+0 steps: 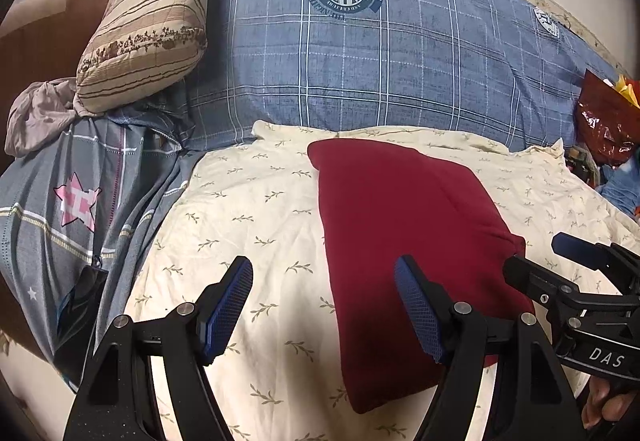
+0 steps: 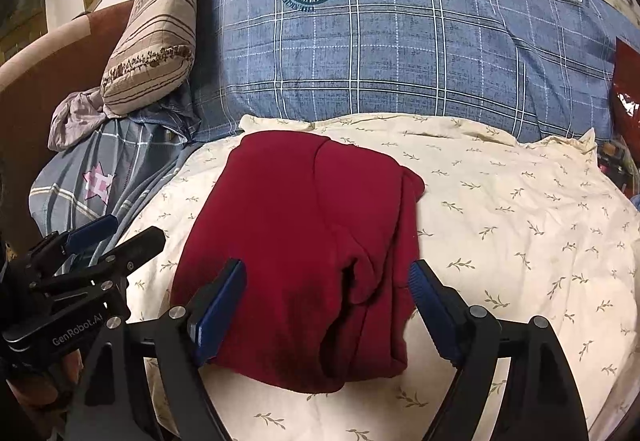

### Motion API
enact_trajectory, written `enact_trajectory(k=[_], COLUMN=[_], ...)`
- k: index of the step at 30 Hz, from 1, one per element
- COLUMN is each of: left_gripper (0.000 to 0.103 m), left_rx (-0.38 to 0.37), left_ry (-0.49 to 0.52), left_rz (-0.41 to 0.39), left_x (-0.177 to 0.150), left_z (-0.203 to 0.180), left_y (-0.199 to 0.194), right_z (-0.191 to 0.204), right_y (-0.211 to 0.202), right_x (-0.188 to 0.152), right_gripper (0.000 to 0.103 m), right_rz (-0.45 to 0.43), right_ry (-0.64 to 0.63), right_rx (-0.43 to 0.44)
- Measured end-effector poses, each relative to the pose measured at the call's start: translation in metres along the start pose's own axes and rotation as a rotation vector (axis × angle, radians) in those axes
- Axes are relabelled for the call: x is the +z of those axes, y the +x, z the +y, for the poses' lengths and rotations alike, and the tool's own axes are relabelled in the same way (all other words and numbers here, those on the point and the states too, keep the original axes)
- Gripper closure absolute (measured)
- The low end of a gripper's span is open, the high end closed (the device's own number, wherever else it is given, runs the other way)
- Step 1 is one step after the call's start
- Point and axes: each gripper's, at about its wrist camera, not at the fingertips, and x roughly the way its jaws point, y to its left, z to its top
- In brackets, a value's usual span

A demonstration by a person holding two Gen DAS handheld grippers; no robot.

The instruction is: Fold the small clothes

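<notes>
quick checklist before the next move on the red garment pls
1. Red garment lies folded on the cream sheet: ok.
2. Left gripper open, nothing between its fingers: ok.
3. Right gripper open above the garment, not gripping it: ok.
4. Fold neat: not ok, layers bunch near the right edge.
5. Bare sheet to the right of the garment: ok.
6. Garment's underside layers aligned: cannot tell.

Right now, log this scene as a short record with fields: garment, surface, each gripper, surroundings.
garment: dark red garment, folded into a compact bundle, lying flat
surface: cream leaf-print sheet
left gripper: open, holding nothing, one finger over the garment's edge
right gripper: open, jaws either side of the garment's near end, not gripping
behind: blue plaid pillow, striped beige pillow leaning on it
</notes>
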Motion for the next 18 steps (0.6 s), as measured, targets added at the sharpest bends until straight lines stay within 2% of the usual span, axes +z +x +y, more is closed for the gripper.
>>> enact_trajectory(k=[18], left_gripper=[0.030], left_rx=[0.006], left_ry=[-0.003], left_rz=[0.015], left_x=[0.000], left_z=[-0.003], left_y=[0.010], right_z=[0.001], right_y=[0.012], right_x=[-0.001], right_gripper=[0.017], right_rz=[0.044], right_ry=[0.020], right_rx=[-0.013])
